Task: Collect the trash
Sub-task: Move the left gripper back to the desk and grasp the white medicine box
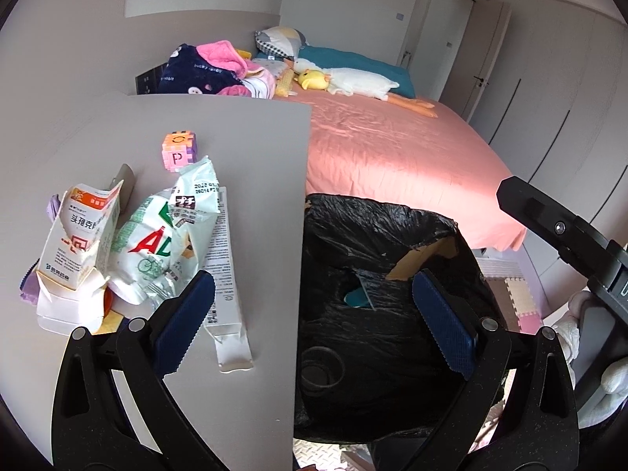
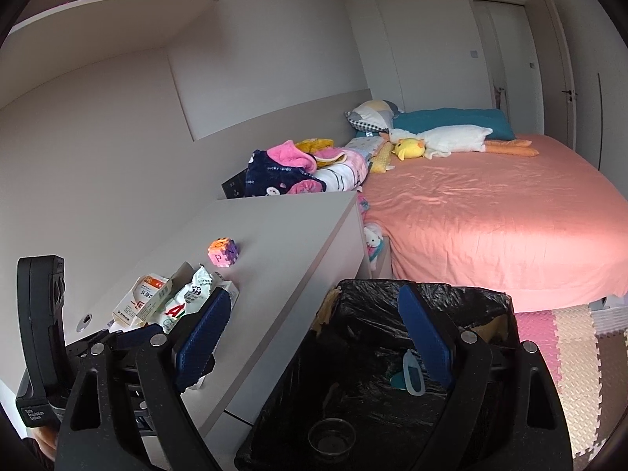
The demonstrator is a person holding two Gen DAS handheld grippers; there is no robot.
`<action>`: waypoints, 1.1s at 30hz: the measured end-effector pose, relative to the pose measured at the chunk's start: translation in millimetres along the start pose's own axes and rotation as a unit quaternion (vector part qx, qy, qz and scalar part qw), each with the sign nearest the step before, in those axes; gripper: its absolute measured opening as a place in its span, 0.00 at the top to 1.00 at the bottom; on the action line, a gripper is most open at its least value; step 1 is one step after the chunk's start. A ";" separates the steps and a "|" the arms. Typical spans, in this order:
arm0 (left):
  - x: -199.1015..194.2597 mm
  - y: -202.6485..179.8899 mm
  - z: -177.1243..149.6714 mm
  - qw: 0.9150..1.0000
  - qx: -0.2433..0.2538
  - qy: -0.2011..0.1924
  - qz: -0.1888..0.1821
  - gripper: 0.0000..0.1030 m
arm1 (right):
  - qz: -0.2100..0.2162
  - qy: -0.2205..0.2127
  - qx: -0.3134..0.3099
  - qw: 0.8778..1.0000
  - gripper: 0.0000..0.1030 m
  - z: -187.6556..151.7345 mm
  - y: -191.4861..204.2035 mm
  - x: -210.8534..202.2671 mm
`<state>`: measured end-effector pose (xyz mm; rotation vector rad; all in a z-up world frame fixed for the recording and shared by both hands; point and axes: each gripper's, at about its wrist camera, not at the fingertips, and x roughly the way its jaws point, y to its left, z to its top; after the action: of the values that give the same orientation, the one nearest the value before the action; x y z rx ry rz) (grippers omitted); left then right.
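Trash [image 1: 153,243] crowds the table edge [image 1: 300,235]; both claws [image 1: 310,314] [image 2: 314,337] gape, unladen, over the bin [image 2: 506,306].

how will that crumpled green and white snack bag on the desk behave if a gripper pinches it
The snack bag looks torn open and creased, so probably floppy and light. Its glossy film may slip between the pads. It leans on the medicine box, which might shift along with it.

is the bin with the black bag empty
No, the black-lined bin already holds a clear plastic cup and a teal item.
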<state>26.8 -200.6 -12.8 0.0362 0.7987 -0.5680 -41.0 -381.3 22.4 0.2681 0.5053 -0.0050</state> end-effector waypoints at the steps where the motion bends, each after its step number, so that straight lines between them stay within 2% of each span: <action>1: -0.8 3.6 1.0 1.000 -0.001 -0.002 0.003 0.06 | 0.002 0.001 -0.002 1.000 0.15 -0.6 3.6 1.5; 17: -19.8 73.7 8.5 0.997 -0.035 -0.019 0.066 0.06 | 0.030 0.028 -0.007 0.999 0.15 -3.0 42.2 39.5; 24: -28.3 117.2 13.1 0.992 -0.081 -0.030 0.088 0.06 | 0.042 0.044 -0.018 0.998 0.15 -7.2 58.6 58.7; 33: -16.9 151.8 11.9 0.988 -0.116 -0.010 0.100 0.06 | 0.061 0.066 -0.034 0.995 0.15 -13.9 81.0 86.1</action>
<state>100.3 -66.4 -19.9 -0.1032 0.8268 -0.2829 33.5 -294.4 -10.1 0.2331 0.6190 0.1503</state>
